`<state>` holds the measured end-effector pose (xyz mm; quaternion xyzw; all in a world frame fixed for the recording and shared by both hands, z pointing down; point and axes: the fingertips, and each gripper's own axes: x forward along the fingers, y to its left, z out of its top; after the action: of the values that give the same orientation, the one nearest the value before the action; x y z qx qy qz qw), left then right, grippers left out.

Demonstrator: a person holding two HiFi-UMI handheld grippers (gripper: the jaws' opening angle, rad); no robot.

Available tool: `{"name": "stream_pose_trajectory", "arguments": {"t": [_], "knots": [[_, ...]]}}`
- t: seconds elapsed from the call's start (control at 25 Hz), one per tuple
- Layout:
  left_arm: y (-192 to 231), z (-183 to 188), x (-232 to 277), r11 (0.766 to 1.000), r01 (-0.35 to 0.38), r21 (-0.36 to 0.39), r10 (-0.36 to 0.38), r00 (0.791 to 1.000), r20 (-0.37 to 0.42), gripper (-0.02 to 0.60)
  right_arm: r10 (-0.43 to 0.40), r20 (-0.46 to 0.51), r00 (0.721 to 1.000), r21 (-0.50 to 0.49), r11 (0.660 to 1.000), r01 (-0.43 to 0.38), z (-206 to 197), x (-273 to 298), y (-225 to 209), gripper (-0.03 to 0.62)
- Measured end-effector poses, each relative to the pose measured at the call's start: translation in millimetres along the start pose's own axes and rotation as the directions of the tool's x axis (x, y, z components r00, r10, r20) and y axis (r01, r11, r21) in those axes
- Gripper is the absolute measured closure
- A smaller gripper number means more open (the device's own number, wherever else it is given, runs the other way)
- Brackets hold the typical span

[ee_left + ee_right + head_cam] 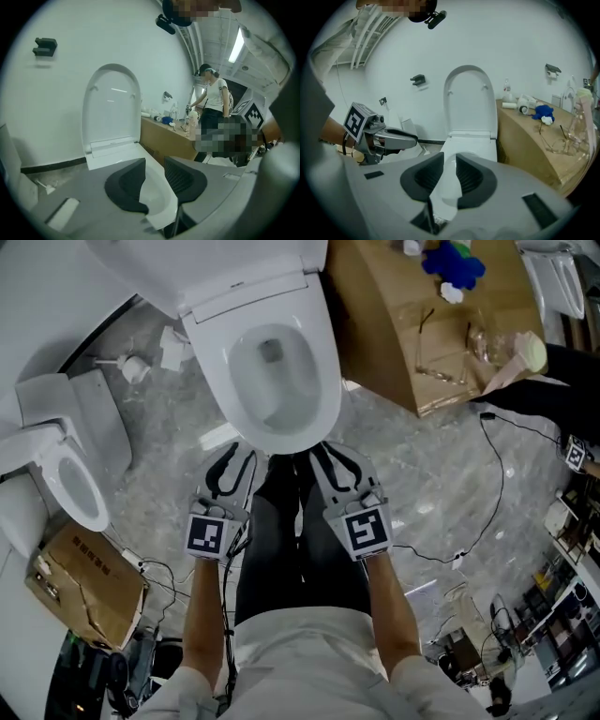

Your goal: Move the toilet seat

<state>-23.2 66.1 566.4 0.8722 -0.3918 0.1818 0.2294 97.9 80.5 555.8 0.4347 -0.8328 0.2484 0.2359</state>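
A white toilet (323, 399) stands ahead of me with its lid (216, 268) raised against the wall. The seat ring (211, 362) lies flat on the bowl. Both grippers hover side by side just short of the bowl's front edge. My left gripper (234, 457) is open, with nothing between its dark pads; in its own view (154, 164) the bowl's front rim shows through the gap. My right gripper (330, 454) is open by a narrow gap and also empty (450, 159). The upright lid (469, 103) is seen straight ahead of it.
A second white toilet (66, 474) stands at the left. A large cardboard box (422, 324) with a blue item (455, 261) on it sits right of the toilet. Another box (84, 582) lies lower left. A black cable (497, 484) runs over the marble floor. A person (213, 101) stands by the box.
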Motion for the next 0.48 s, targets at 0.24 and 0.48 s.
{"name": "stream_pose_trajectory", "arguments": {"t": [0.24, 0.48], "knots": [[16.4, -41.2, 22.1, 0.999, -0.031, -0.039, 0.029, 0.999, -0.041, 0.423, -0.018, -0.002, 1.0, 0.009, 1.0, 0.018, -36.3, 23.5, -18.1, 0.51], [35.2, -80.9, 44.0, 0.994, -0.069, -0.085, 0.064, 0.996, -0.062, 0.385, -0.035, -0.045, 0.998, 0.046, 0.998, 0.037, -72.7, 45.8, -32.9, 0.454]]}}
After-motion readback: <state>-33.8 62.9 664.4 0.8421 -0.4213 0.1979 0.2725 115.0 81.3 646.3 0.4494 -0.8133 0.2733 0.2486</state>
